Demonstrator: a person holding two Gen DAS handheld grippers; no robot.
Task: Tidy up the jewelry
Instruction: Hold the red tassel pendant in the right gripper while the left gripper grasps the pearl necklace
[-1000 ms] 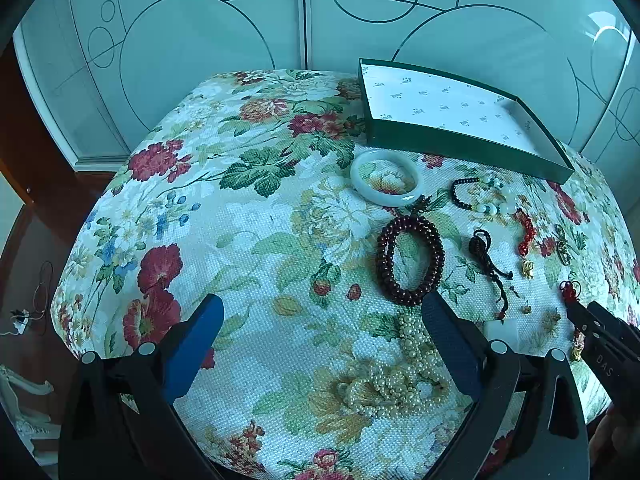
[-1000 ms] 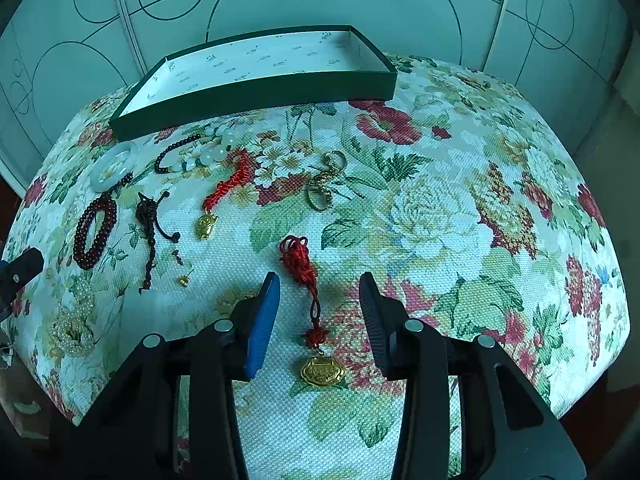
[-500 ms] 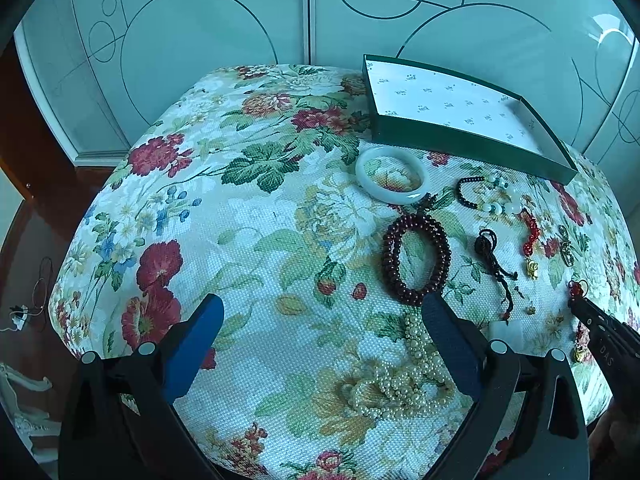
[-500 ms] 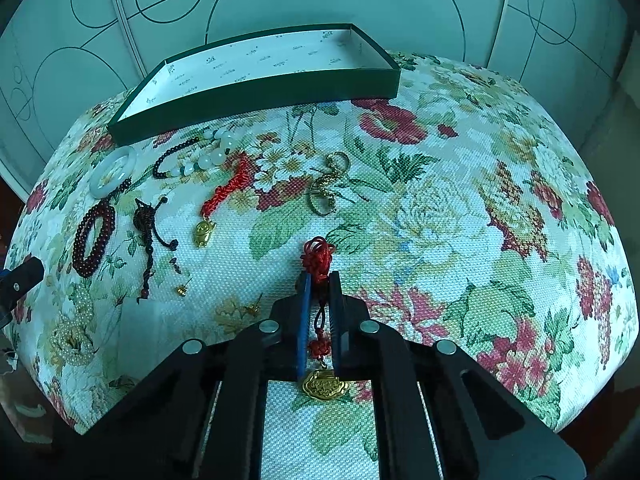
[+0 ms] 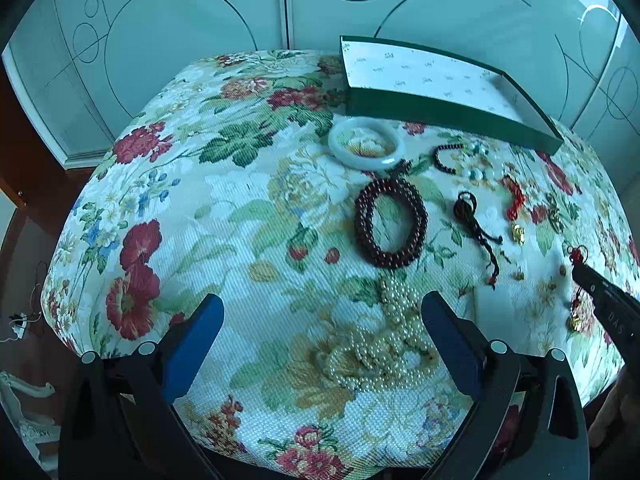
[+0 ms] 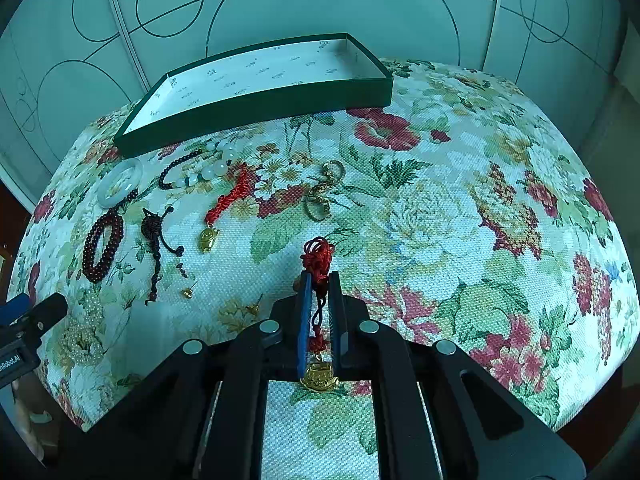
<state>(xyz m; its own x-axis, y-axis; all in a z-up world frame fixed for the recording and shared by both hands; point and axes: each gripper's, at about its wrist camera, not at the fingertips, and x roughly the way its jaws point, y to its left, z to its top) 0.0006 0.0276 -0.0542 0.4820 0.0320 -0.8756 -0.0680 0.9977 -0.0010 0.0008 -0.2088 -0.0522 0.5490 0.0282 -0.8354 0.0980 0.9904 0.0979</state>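
Observation:
My right gripper [image 6: 320, 276] is shut on a red knotted cord charm [image 6: 318, 254]. The cord runs back between the blue pads, and its gold pendant [image 6: 319, 376] hangs at their base. In the left wrist view, that gripper [image 5: 578, 266] enters from the right edge with the red knot at its tip. My left gripper [image 5: 322, 304] stands open just above a heap of pearl necklace [image 5: 384, 344], with nothing between its fingers. An open green box [image 6: 260, 106] with a white patterned lining sits at the back of the floral tabletop.
Loose on the cloth lie a white jade bangle [image 5: 364, 142], a dark red bead bracelet [image 5: 390, 228], a black knotted cord [image 5: 476, 224], a second red cord with a gold charm [image 6: 230, 200], a black-and-white bead string [image 6: 200, 168], gold rings [image 6: 324, 192] and small gold studs [image 6: 187, 291].
The right gripper's jaws went from wide apart to shut on the red cord charm. The left gripper stayed open in place.

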